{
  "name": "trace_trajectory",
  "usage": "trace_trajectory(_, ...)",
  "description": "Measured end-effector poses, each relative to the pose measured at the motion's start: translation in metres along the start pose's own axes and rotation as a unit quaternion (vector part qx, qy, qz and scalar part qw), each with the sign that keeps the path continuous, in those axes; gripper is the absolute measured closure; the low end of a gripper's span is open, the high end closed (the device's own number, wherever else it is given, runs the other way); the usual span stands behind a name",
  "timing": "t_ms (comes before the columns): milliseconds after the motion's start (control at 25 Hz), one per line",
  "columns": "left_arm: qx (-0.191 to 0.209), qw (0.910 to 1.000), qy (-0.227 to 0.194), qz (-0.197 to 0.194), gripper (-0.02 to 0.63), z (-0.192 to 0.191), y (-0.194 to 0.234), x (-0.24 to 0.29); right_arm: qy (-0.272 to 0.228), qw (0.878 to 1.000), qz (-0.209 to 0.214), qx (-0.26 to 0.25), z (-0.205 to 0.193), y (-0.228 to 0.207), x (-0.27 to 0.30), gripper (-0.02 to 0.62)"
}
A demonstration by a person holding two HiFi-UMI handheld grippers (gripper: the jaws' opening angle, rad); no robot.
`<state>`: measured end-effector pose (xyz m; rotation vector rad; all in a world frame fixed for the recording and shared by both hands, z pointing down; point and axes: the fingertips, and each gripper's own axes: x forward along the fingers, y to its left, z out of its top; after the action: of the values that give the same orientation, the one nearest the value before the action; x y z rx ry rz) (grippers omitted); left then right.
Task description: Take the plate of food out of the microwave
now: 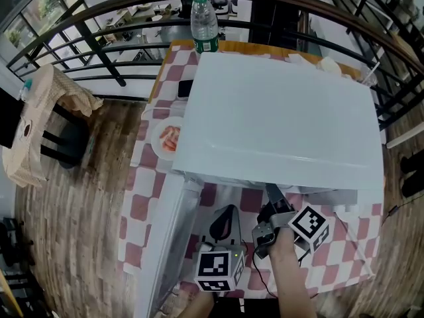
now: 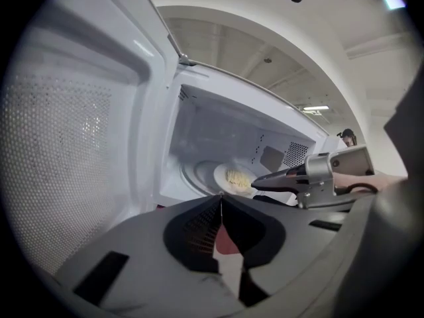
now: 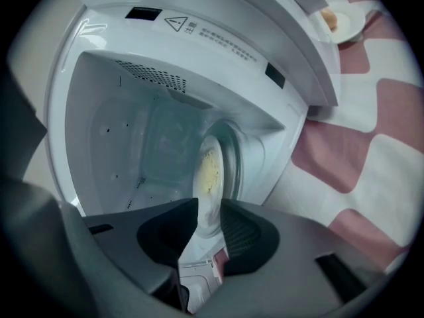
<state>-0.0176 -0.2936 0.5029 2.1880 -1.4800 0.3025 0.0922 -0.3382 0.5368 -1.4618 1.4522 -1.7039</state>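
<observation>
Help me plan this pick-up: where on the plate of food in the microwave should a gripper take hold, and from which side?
The near rim of the plate, reached straight in through the open front of the microwave. The plate lies flat on the turntable with food heaped mid-plate, so only the bare edge fits between jaws, one above, one below.

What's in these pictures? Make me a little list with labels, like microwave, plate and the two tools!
microwave: white box-shaped microwave on a red-and-white checked tablecloth, door swung open
inside: white round plate of yellow food on the glass turntable
left tool: shut, empty, in front of the opening
right tool: open, the plate's rim between its jaws, not squeezed
also on table: clear plastic water bottle behind the microwave; white plate of reddish food beside it
</observation>
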Motion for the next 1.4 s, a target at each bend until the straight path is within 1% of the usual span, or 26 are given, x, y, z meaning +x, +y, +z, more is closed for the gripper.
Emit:
trace_trajectory(320, 0.003, 1.0000, -0.003, 0.001, 0.594, 0.005, 0.002, 0.005, -0.002, 0.999, -0.008, 0.035, 0.001, -0.004, 0.007, 0.467)
trace_trajectory(560, 0.003, 1.0000, -0.004, 0.003, 0.594, 0.006, 0.002, 0.005, -0.002, 0.999, -0.016, 0.038, 0.004, -0.006, 0.010, 0.468)
trace_trajectory(680, -0.002, 1.0000, -0.003, 0.003, 0.594, 0.005, 0.003, 0.005, -0.004, 0.999, -0.016, 0.039, 0.005, -0.005, 0.012, 0.483)
trace_trajectory(720, -0.005, 1.0000, -0.002, 0.004, 0.594, 0.004, 0.004, 0.005, -0.005, 0.999, -0.016, 0.040, 0.005, -0.005, 0.013, 0.509)
trace_trajectory(760, -0.007, 1.0000, -0.001, 0.005, 0.594, 0.003, 0.004, 0.005, -0.006, 0.999, -0.016, 0.042, 0.006, -0.005, 0.014, 0.518)
trace_trajectory(960, -0.015, 0.9998, 0.001, 0.009, 0.594, 0.000, 0.007, 0.004, -0.008, 0.999, -0.019, 0.047, 0.007, -0.005, 0.016, 0.527)
trace_trajectory(1080, -0.011, 0.9999, 0.003, 0.012, 0.594, -0.001, 0.008, 0.004, -0.012, 0.998, -0.029, 0.049, 0.008, -0.009, 0.016, 0.577)
trace_trajectory(1160, -0.006, 0.9999, 0.004, 0.014, 0.594, -0.002, 0.009, 0.004, -0.013, 0.998, -0.027, 0.051, 0.008, -0.010, 0.017, 0.578)
trace_trajectory(1400, -0.011, 0.9998, 0.003, 0.015, 0.594, -0.003, 0.007, 0.003, -0.008, 0.998, -0.024, 0.056, 0.007, -0.011, 0.014, 0.581)
